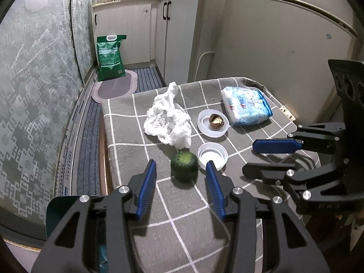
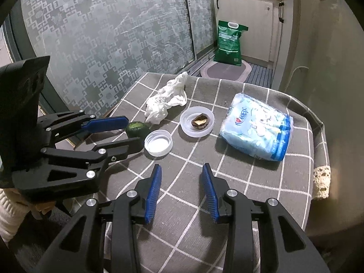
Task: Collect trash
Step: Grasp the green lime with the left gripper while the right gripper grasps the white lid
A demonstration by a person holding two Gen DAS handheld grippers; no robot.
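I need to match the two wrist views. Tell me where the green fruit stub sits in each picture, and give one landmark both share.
Left wrist view: the green fruit stub lies low of centre on the checked cloth, just ahead of the left gripper, beside the empty white lid.
Right wrist view: it lies left of centre, partly hidden behind the left gripper.
Shared landmark: the empty white lid right beside it.

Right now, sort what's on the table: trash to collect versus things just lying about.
Trash:
crumpled tissue
green fruit stub
nut shell in a clear lid
empty white cap

Lying about:
tissue pack
green bag on the floor
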